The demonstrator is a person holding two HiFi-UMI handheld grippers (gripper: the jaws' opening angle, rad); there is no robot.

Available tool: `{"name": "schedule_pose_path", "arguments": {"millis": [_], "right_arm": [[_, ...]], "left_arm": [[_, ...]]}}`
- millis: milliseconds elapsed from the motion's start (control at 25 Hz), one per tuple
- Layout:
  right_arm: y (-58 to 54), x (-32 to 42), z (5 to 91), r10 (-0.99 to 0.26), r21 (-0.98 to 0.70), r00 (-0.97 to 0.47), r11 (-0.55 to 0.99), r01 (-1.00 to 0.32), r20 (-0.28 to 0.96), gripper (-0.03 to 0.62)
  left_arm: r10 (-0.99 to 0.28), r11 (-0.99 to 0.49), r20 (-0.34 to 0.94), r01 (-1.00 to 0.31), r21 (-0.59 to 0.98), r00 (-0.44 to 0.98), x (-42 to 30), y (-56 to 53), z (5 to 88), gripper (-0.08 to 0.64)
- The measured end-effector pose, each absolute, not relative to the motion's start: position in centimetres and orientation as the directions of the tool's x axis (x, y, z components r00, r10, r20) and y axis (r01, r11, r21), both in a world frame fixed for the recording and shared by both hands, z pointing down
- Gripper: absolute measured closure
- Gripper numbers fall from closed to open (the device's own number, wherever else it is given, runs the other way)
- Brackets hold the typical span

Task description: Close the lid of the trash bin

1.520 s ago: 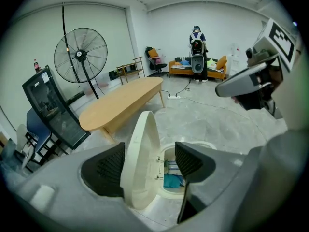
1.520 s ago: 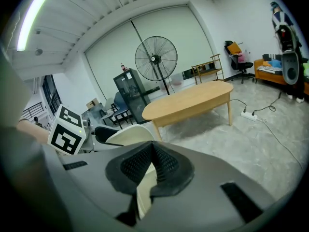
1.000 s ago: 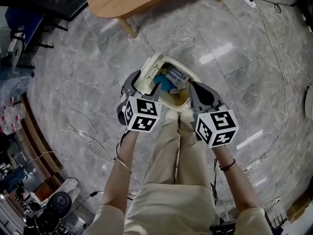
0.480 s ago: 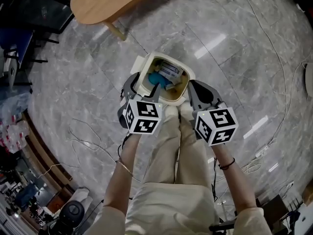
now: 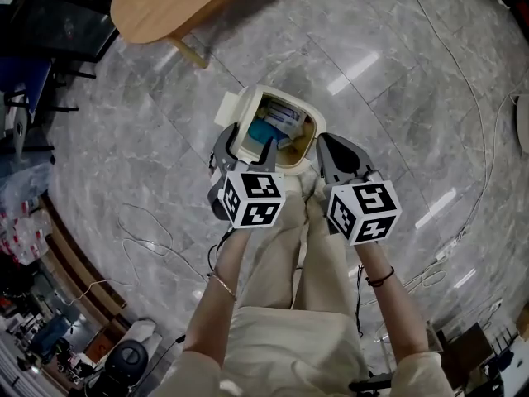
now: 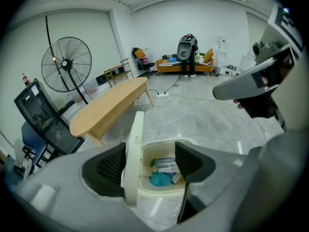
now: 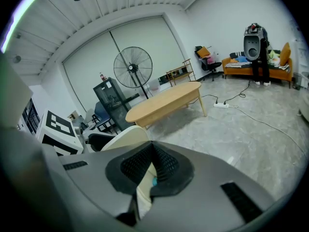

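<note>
Left gripper (image 6: 150,156) wide open, upright lid (image 6: 133,153) just inside its left finger, placed to swing it down over the open trash bin (image 5: 299,151); right gripper (image 7: 152,170) fingers pressed together, seems empty, beside the rim

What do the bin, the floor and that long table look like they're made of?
Bin: probably plastic; cream, smooth, slightly shiny, with rounded moulded edges.
Floor: looks like polished grey marble or marble-look tile, going by the veining, joint lines and bright reflections.
Table: seems to be light wood or veneer with a matte, warm, even tone; the grain is too small to tell.
</note>
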State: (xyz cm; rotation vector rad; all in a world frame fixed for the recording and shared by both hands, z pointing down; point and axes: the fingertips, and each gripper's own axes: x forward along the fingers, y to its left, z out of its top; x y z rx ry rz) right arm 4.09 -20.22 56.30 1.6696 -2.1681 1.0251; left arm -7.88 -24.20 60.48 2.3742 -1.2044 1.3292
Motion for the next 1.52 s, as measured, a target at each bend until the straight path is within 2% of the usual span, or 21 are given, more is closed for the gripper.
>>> {"name": "schedule_pose_path", "arguments": {"millis": [720,1200,1520], "right_arm": [[-16.4,6.9,59.6,-0.659,-0.398,-0.426,0.205,-0.894,0.620,0.588],[-15.2,7.1,61.5,-0.603,-0.398,-0.475,0.267,-0.877,0.641,0.588],[-14.2,6.9,63.0,-0.569,-0.393,-0.487,0.290,-0.873,0.663,0.588]], "left_arm": [[-0.531,-0.567,0.798,-0.819,-0.085,0.285,-2.8,-20.3,63.9,0.245],[-0.562,-0.448,0.729,-0.884,0.129,0.391,-1.4,-19.7,65.4,0.247],[-0.560,-0.384,0.691,-0.882,0.274,0.458,-0.8,-18.9,67.3,0.247]]}}
